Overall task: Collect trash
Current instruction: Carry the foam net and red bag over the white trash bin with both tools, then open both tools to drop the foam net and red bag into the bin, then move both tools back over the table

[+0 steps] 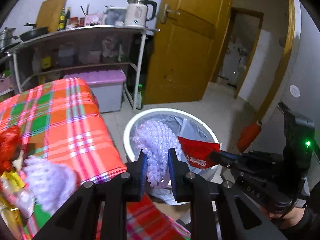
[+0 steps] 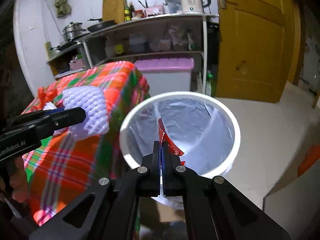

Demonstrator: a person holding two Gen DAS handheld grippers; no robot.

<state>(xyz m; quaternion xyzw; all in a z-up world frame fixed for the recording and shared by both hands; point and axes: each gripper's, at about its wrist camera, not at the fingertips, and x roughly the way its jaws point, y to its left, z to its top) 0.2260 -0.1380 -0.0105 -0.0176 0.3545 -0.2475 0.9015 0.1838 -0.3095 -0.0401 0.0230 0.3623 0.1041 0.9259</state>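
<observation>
My left gripper [image 1: 157, 160] is shut on a pale purple foam fruit net [image 1: 158, 140], holding it over the near rim of a white trash bin [image 1: 128, 128] lined with a clear bag. From the right wrist view the same foam net [image 2: 88, 108] hangs at the table's edge, left of the bin [image 2: 237, 128]. My right gripper [image 2: 161, 146] is shut on a red snack wrapper [image 2: 170, 144] above the bin's mouth. The wrapper [image 1: 198, 154] also shows in the left wrist view, pinched by the right gripper [image 1: 215, 156].
A table under an orange, green and pink plaid cloth [image 1: 60, 116] stands left of the bin, with another foam net [image 1: 48, 178], red netting [image 1: 10, 146] and a bottle [image 1: 14, 190] on it. Behind are a metal shelf [image 1: 80, 32], a kettle [image 1: 138, 10] and a yellow door [image 1: 190, 40].
</observation>
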